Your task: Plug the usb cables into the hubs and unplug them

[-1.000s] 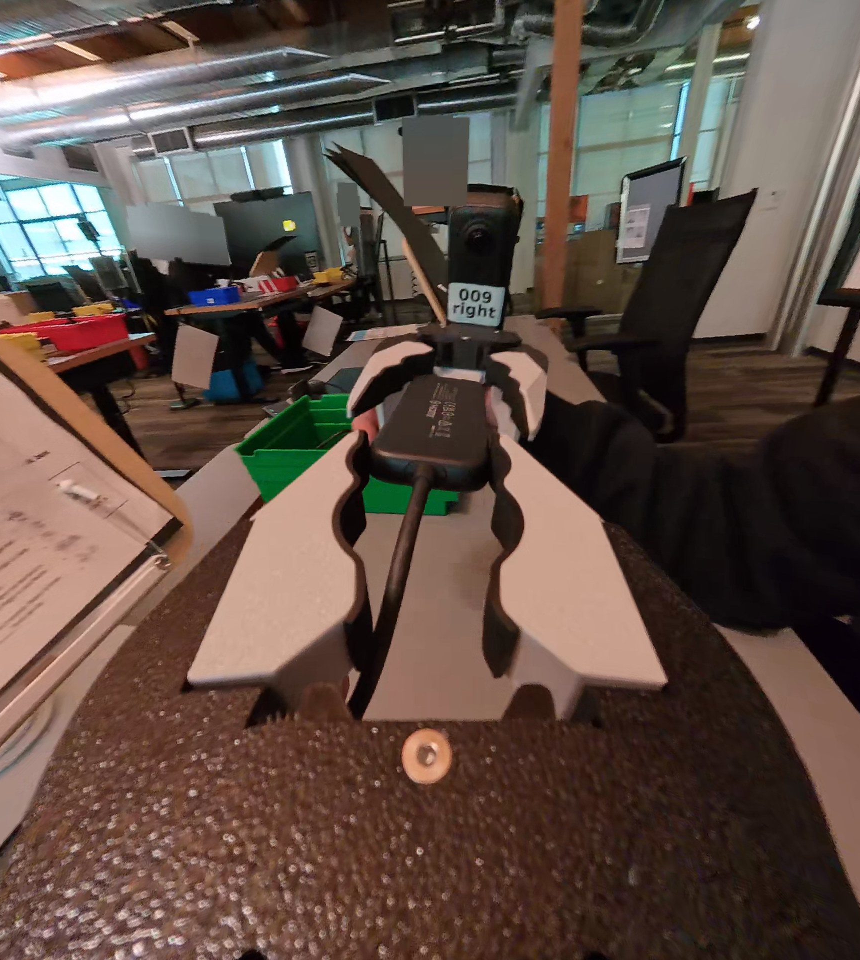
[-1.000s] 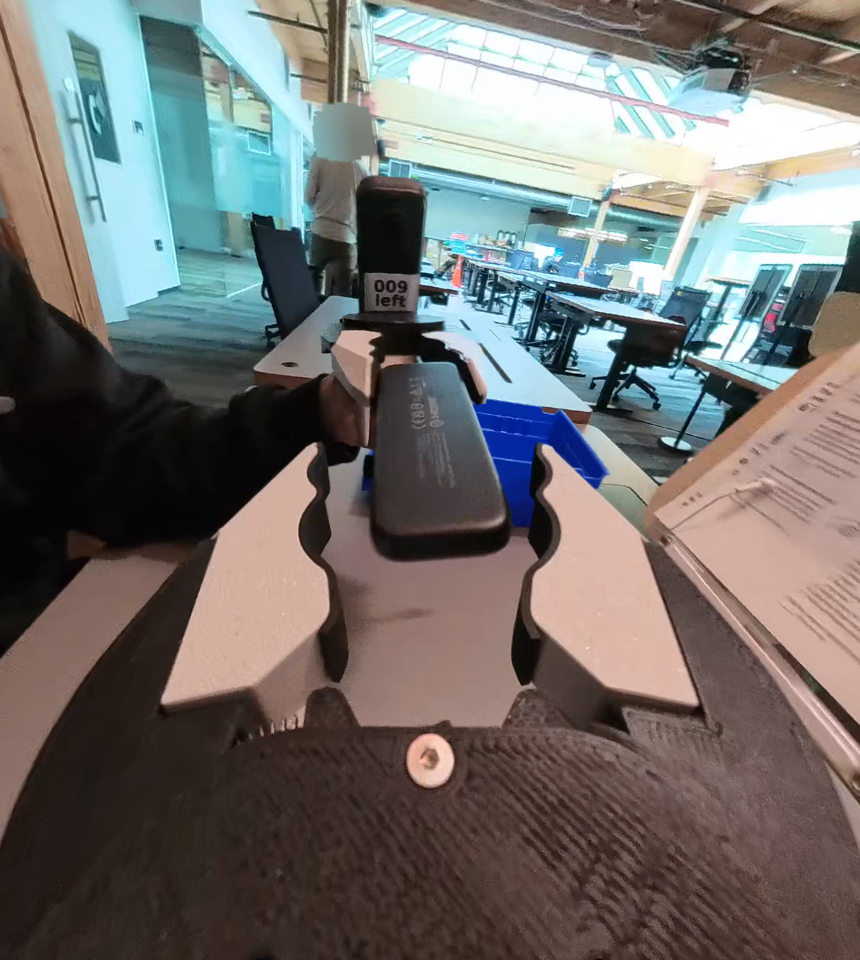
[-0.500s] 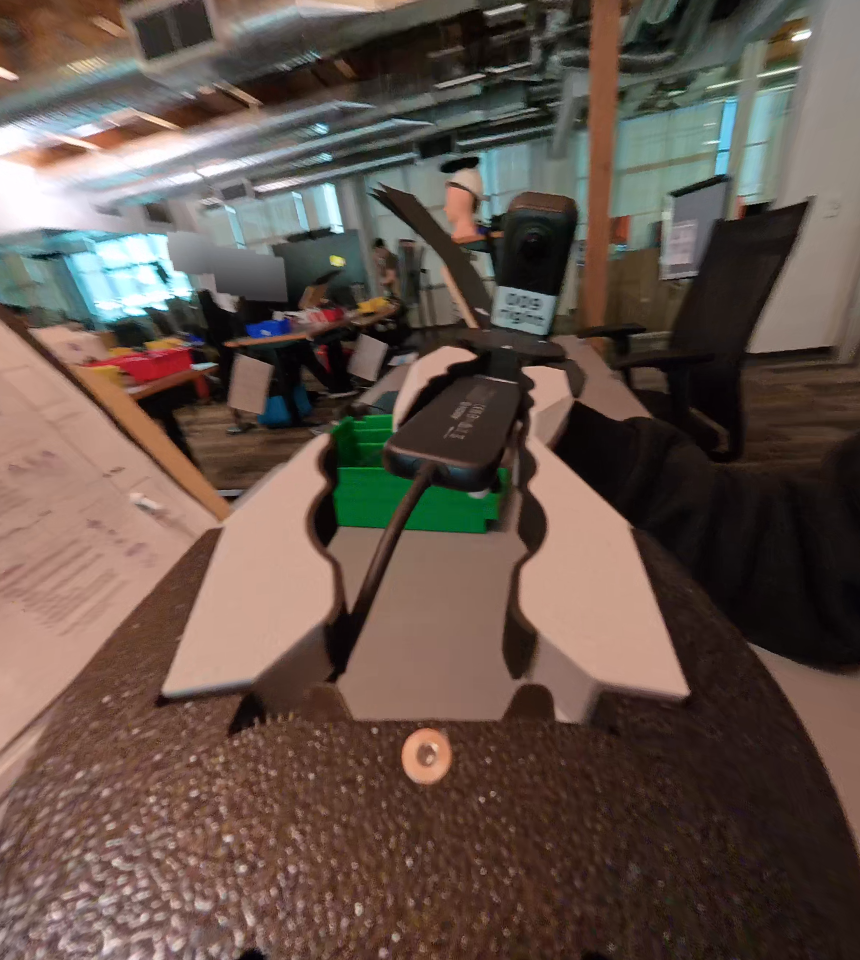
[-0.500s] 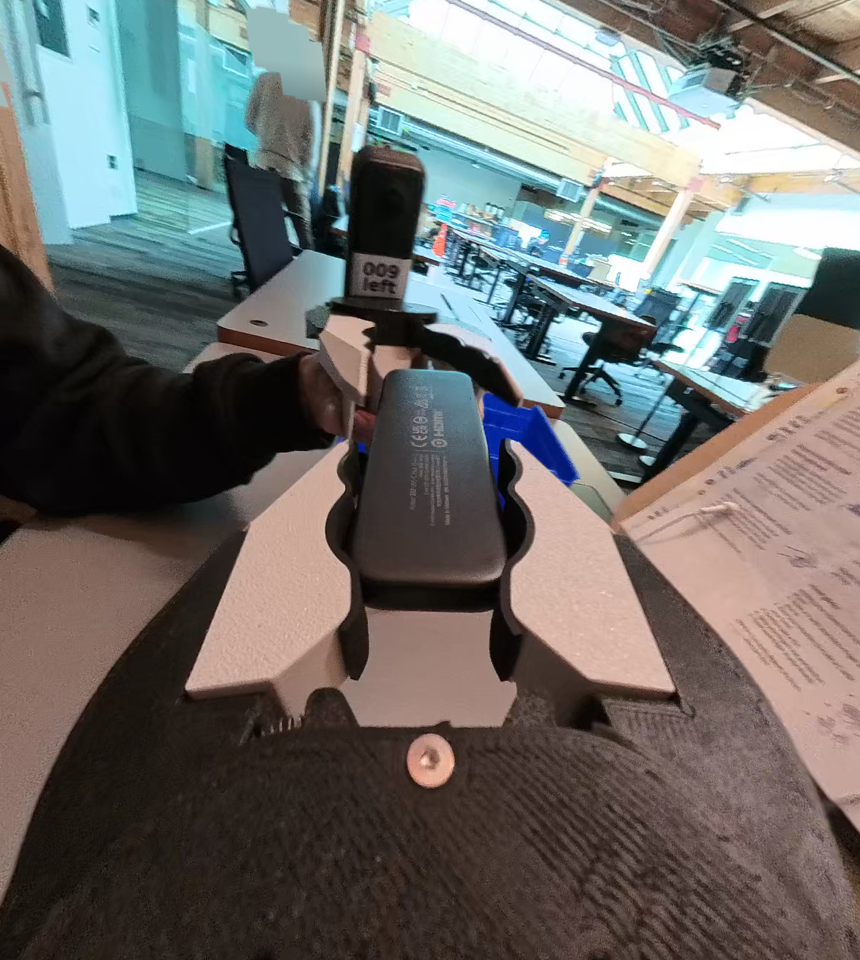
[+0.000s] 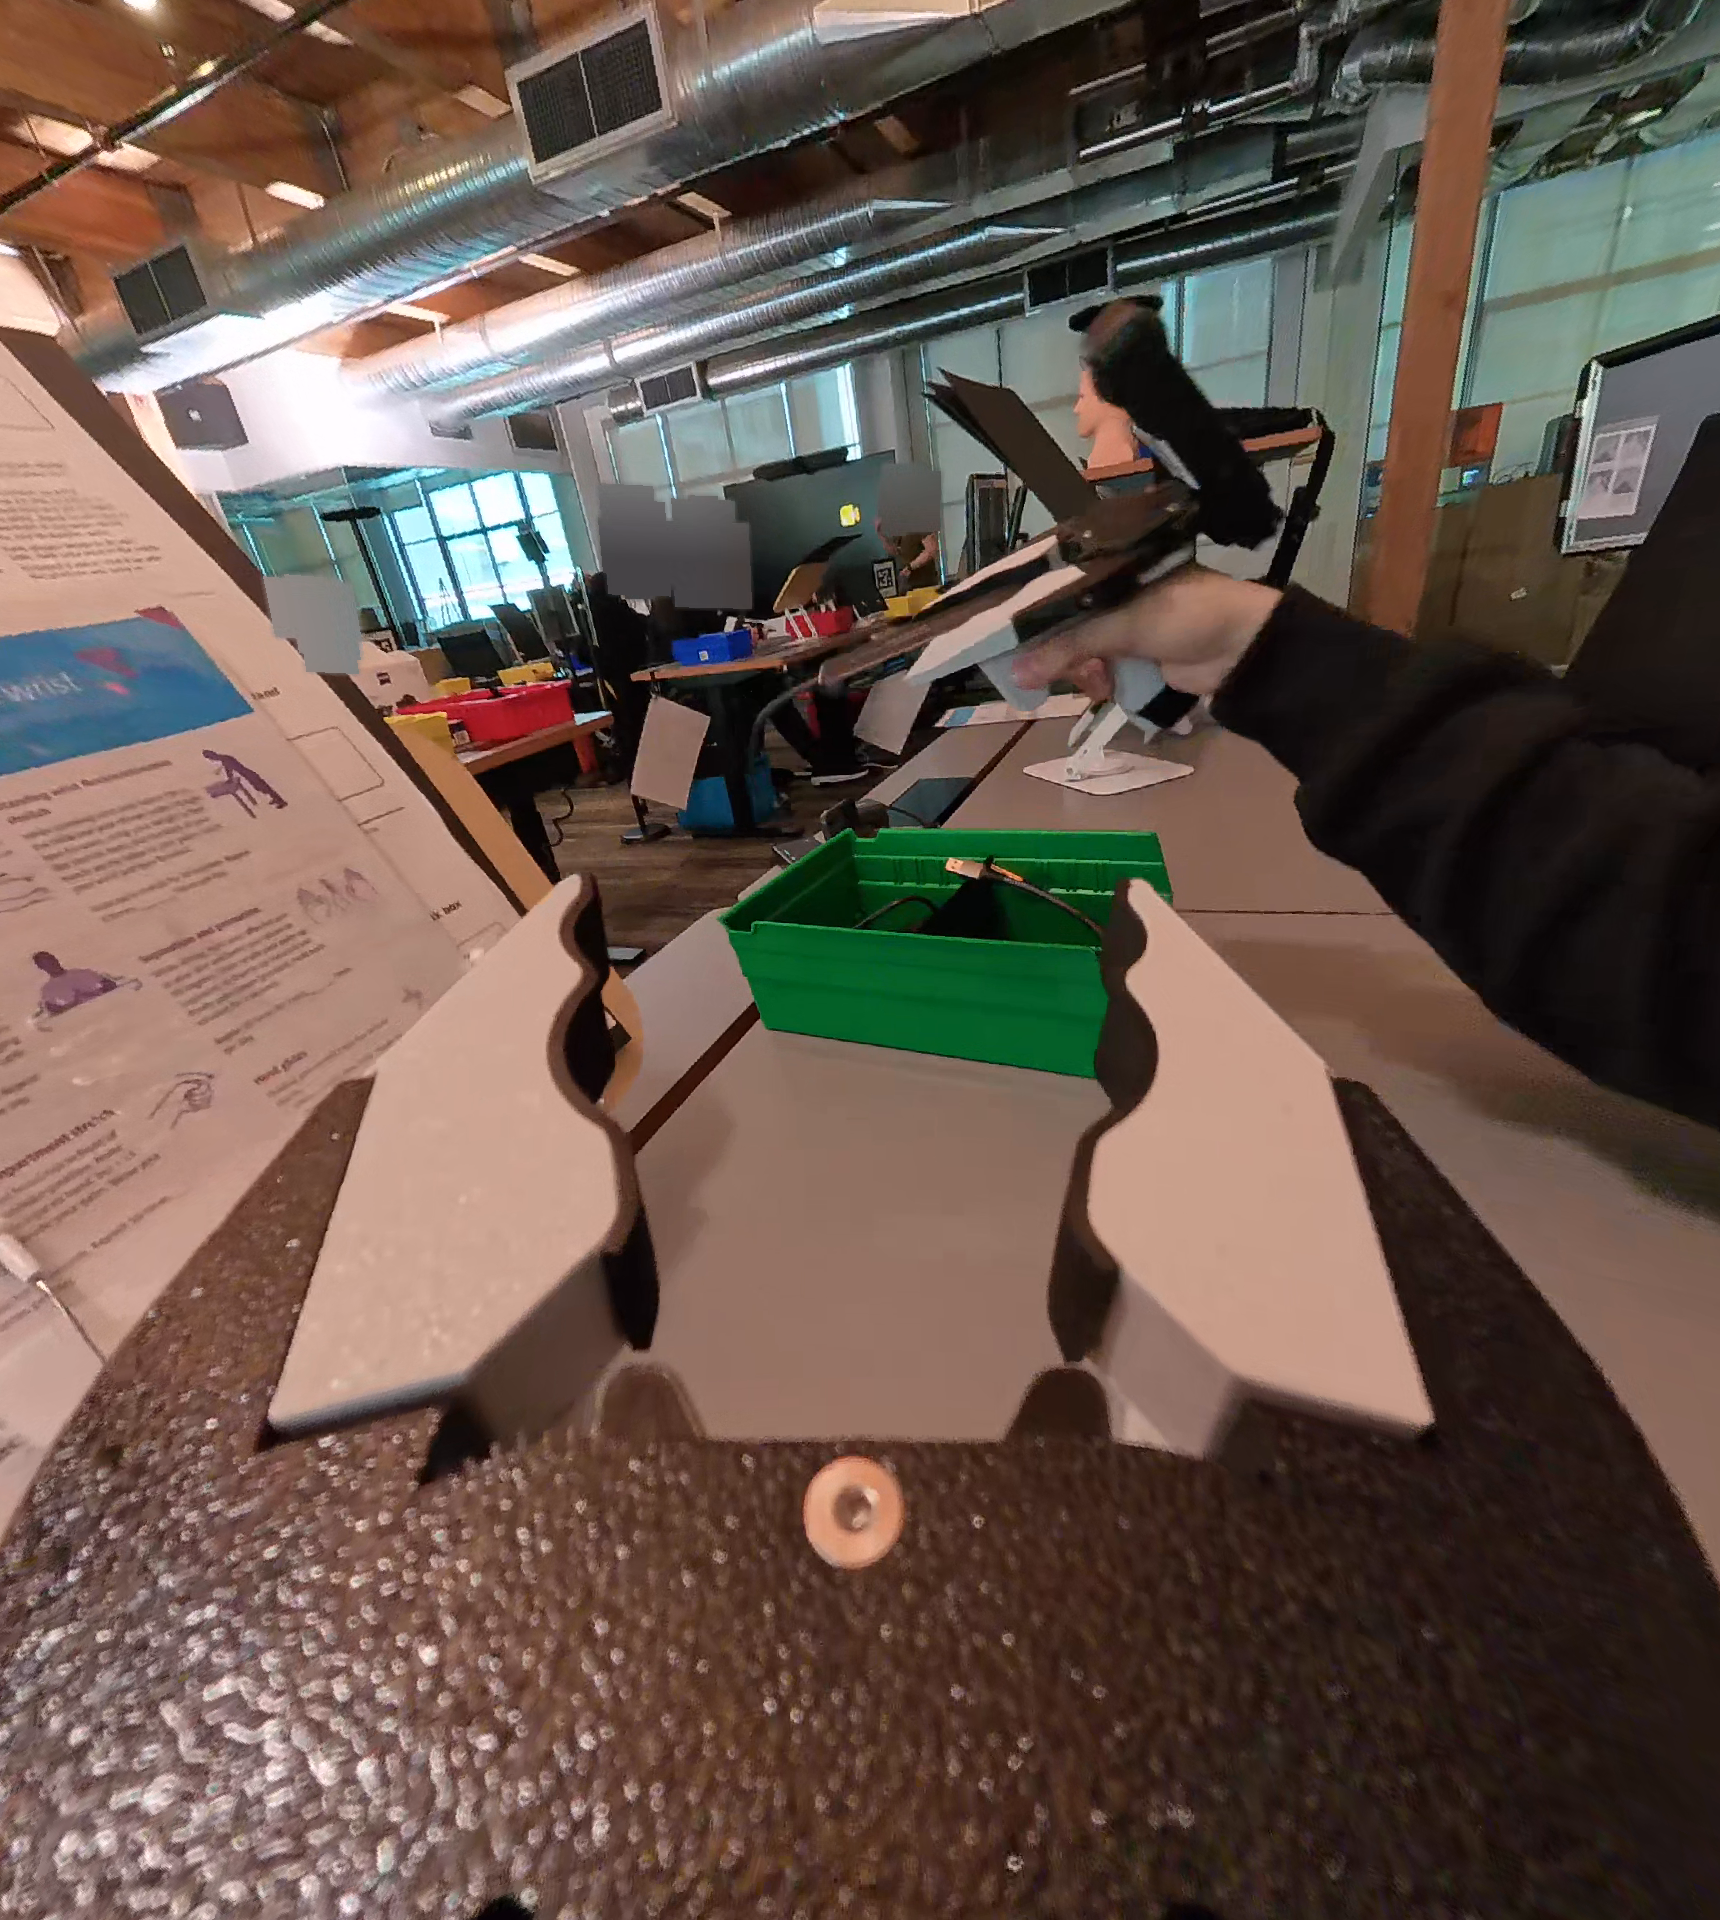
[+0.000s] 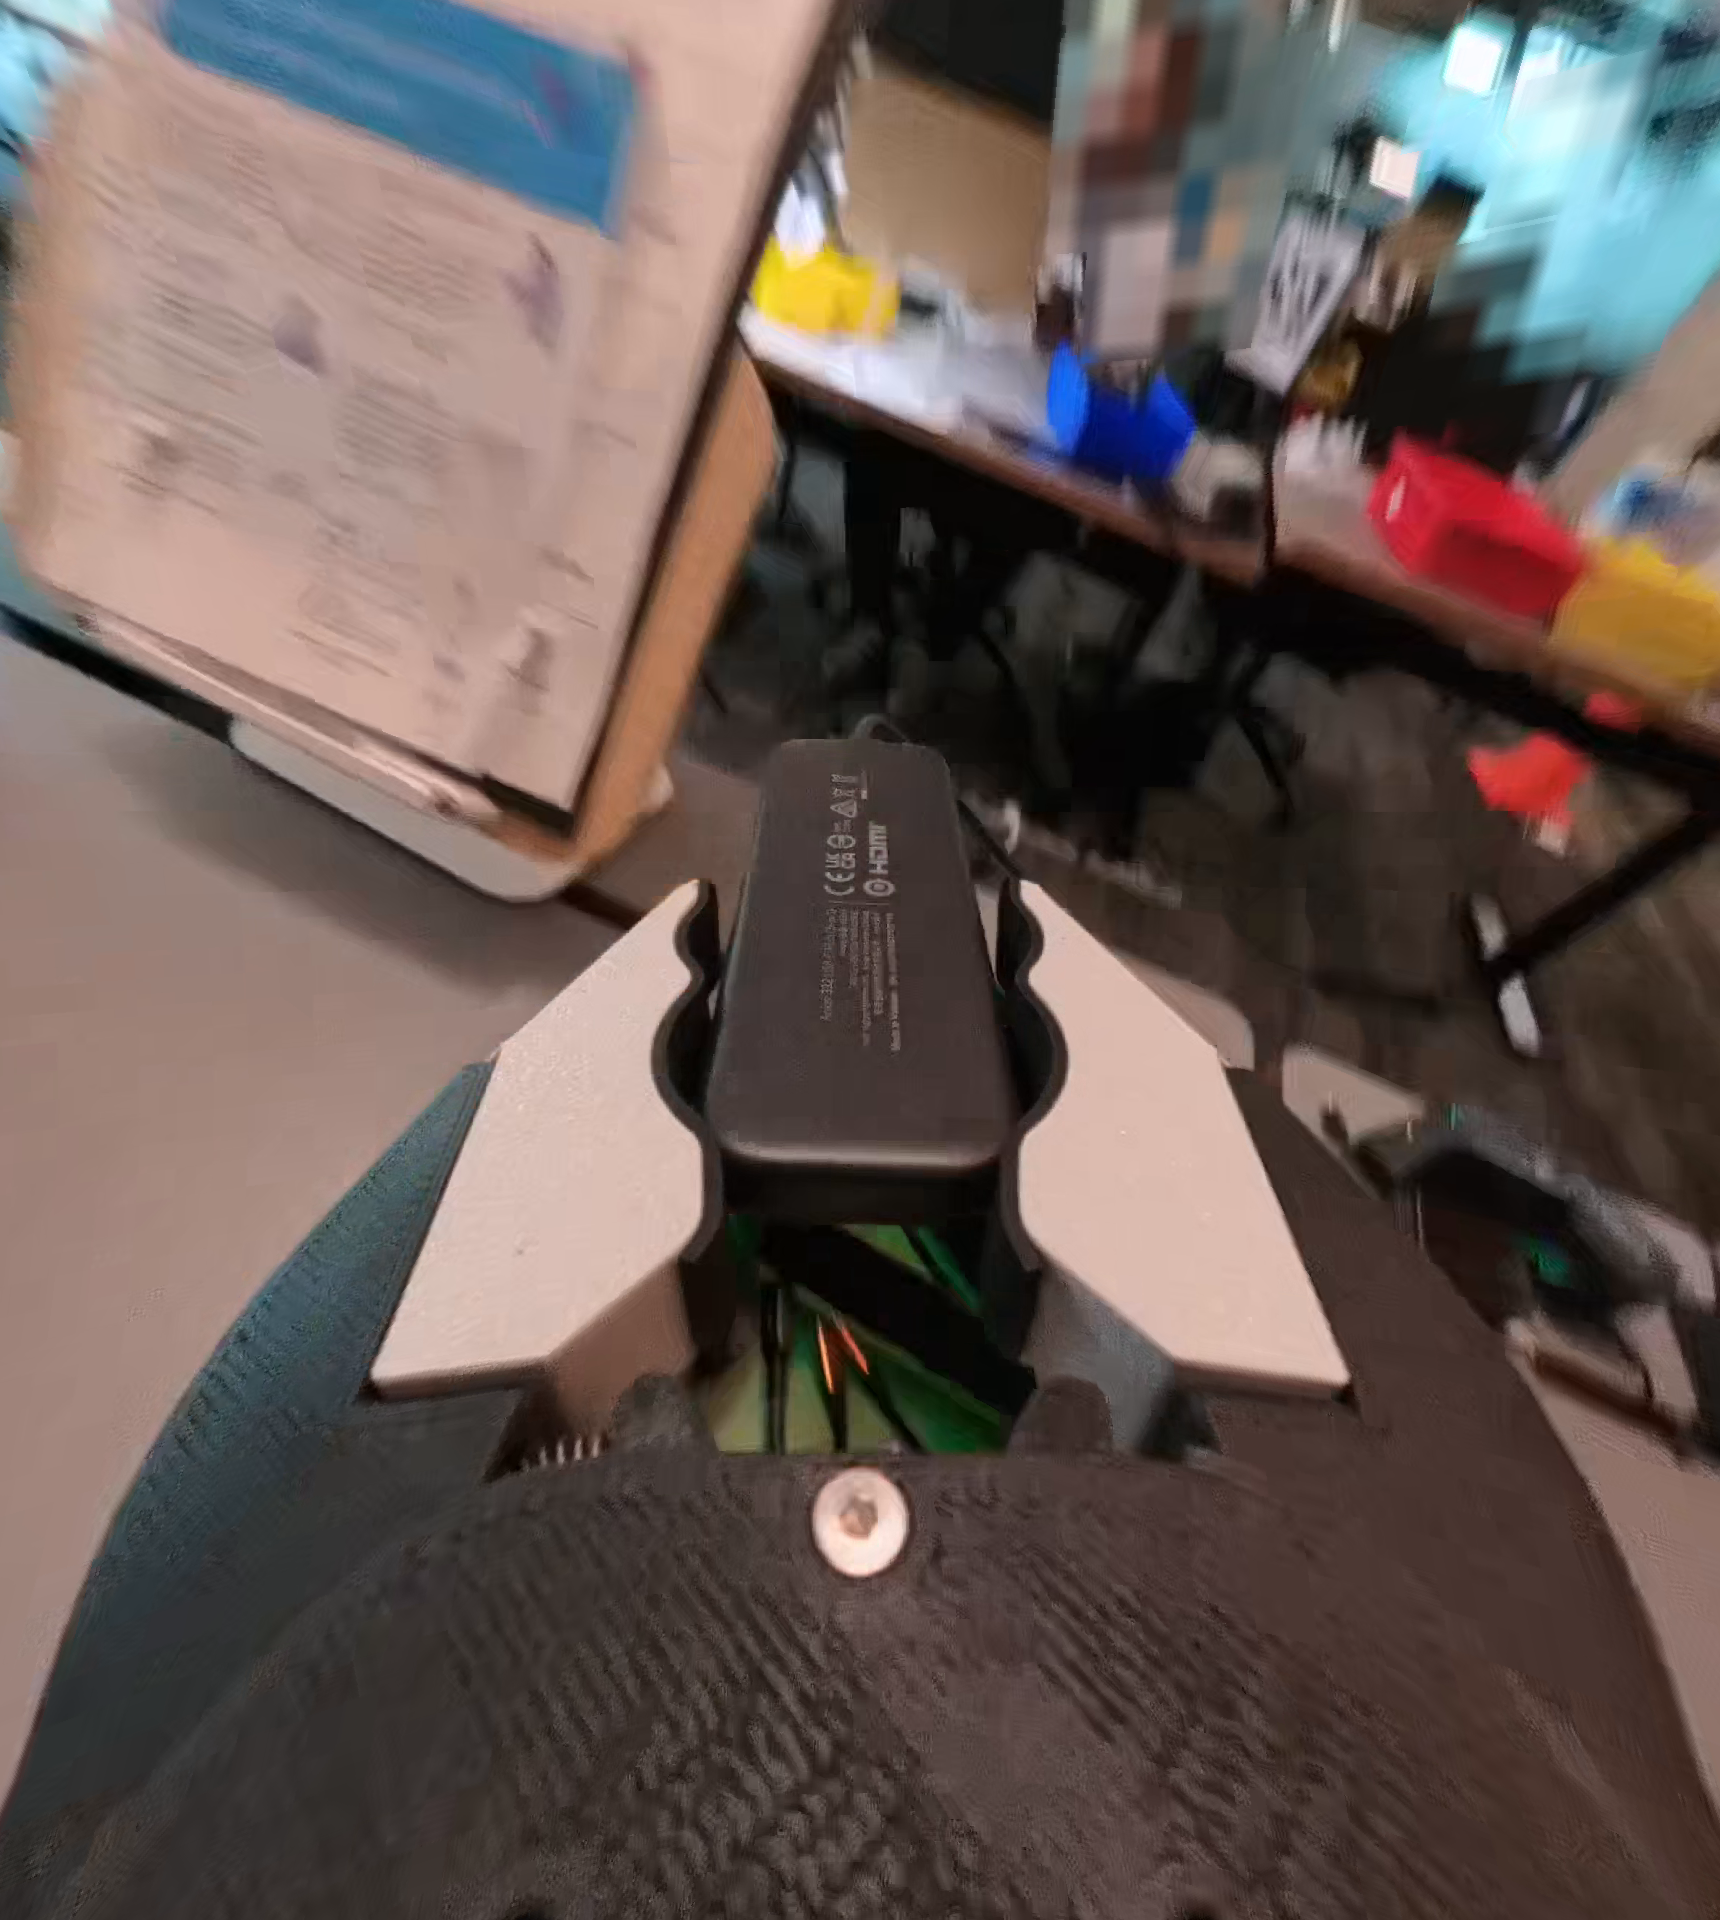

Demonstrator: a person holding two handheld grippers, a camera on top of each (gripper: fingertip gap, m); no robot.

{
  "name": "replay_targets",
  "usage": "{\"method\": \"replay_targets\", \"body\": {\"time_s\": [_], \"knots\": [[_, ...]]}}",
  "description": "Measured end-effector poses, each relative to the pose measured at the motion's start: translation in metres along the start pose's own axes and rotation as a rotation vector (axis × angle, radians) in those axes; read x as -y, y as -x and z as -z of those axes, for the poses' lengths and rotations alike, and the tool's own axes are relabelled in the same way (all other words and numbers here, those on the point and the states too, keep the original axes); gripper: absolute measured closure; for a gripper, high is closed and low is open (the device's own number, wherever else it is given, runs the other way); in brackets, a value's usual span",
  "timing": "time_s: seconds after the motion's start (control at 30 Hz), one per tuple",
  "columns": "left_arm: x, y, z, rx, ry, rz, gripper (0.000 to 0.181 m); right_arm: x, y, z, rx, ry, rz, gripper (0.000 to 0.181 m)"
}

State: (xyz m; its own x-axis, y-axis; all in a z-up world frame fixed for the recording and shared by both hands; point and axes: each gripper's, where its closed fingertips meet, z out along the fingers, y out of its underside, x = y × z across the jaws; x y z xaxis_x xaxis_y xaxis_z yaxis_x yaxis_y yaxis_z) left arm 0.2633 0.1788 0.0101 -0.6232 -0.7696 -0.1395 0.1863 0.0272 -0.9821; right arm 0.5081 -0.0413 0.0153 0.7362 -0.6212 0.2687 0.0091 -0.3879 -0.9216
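Observation:
My left gripper [image 5: 851,914] is open and empty, low over the grey table [image 5: 887,1226], pointing at a green bin [image 5: 923,997]. The bin holds a black hub and a USB cable [image 5: 981,883]. My right gripper [image 6: 856,904] is shut on a black USB hub [image 6: 856,966], gripping its near end by the long sides. In the left wrist view, a hand holds the right gripper [image 5: 949,634] raised above and behind the bin, the hub [image 5: 877,657] seen edge-on, its cable [image 5: 768,717] hanging off the far end. The right wrist view is blurred; green bin contents [image 6: 835,1351] show below the fingers.
A tilted board with printed sheets [image 5: 108,883] stands at the table's left edge and also shows in the right wrist view [image 6: 336,395]. A black sleeve [image 5: 1562,883] crosses on the right. A white stand base [image 5: 1110,771] sits behind the bin. Other desks with coloured bins lie beyond.
The right gripper closed on the hub. The left gripper let go and opened. The right gripper then carried the hub up and away, over the green bin.

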Motion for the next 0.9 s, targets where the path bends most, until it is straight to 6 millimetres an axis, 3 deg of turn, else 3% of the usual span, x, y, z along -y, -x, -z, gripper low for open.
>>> {"method": "replay_targets", "body": {"time_s": [0.1, 0.2, 0.3, 0.37, 0.53, 0.67, 0.77, 0.83, 0.9], "knots": [[-0.007, -0.001, -0.003, -0.008, 0.035, 0.013, 0.089, -0.038, -0.034, -0.020, 0.019, 0.176, -0.127, 0.128], [-0.012, -0.002, -0.004, -0.015, 0.059, 0.009, 0.090, -0.074, -0.054, -0.036, 0.005, 0.330, -0.210, 0.128], [-0.015, -0.002, -0.005, -0.019, 0.070, 0.015, 0.090, -0.102, -0.080, -0.041, -0.134, 0.471, -0.158, 0.128], [-0.018, -0.002, -0.005, -0.022, 0.077, 0.020, 0.091, -0.109, -0.088, -0.047, -0.191, 0.500, -0.158, 0.128], [-0.022, -0.002, -0.008, -0.029, 0.082, 0.036, 0.093, -0.131, -0.071, -0.084, -0.181, 0.547, -0.197, 0.128], [-0.025, -0.003, -0.008, -0.036, 0.102, 0.035, 0.094, -0.135, -0.057, -0.116, -0.188, 0.510, -0.162, 0.129], [-0.025, -0.005, -0.007, -0.049, 0.106, 0.037, 0.095, -0.138, -0.059, -0.124, -0.205, 0.531, -0.059, 0.127], [-0.026, -0.007, -0.007, -0.064, 0.114, 0.043, 0.095, -0.154, -0.049, -0.121, -0.137, 0.620, -0.036, 0.123], [-0.026, -0.008, -0.006, -0.068, 0.119, 0.042, 0.095, -0.157, -0.039, -0.122, -0.070, 0.603, -0.039, 0.113]]}}
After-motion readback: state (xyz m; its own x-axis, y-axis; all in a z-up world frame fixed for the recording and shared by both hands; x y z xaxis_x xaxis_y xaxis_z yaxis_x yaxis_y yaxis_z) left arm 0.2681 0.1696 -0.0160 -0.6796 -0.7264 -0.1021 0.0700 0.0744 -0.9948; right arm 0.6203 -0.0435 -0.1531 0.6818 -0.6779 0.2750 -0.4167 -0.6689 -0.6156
